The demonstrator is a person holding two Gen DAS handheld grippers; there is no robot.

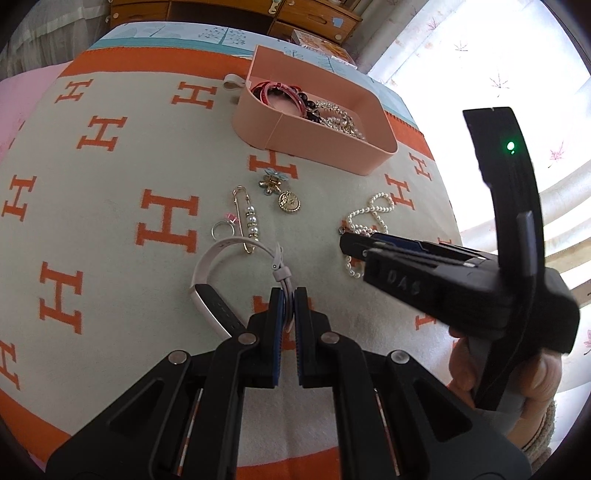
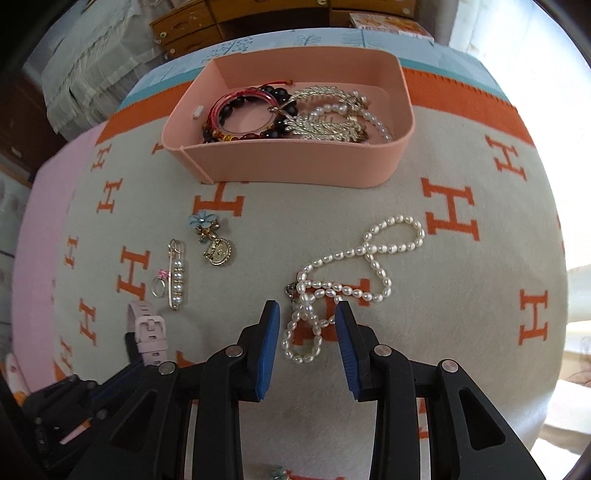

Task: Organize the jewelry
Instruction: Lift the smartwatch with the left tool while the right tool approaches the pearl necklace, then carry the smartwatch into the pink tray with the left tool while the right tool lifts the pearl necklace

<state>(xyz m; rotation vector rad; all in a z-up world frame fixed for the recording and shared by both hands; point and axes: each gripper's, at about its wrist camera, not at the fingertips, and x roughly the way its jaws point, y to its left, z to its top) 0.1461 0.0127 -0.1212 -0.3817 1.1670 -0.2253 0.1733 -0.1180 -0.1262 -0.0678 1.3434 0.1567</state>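
Note:
My left gripper (image 1: 290,297) is shut on the strap end of a pale pink watch (image 1: 207,291), which curls on the blanket just to its left. In the right wrist view, my right gripper (image 2: 306,308) stands open, pointing steeply down. The lower loop of a white pearl necklace (image 2: 354,258) lies between its blue pads (image 2: 267,347), which do not press on it. The left wrist view shows the right gripper (image 1: 354,247) over the pearl necklace (image 1: 373,210). A pink box (image 2: 295,166) at the back holds bangles, dark beads and gold pieces.
On the H-patterned blanket (image 1: 110,206) lie a pearl safety pin (image 1: 249,221), a small ring (image 1: 221,229), a blue flower brooch (image 1: 273,182) and a gold round pendant (image 1: 290,203). A hand (image 1: 480,369) grips the right tool. Wooden drawers (image 2: 184,26) stand behind.

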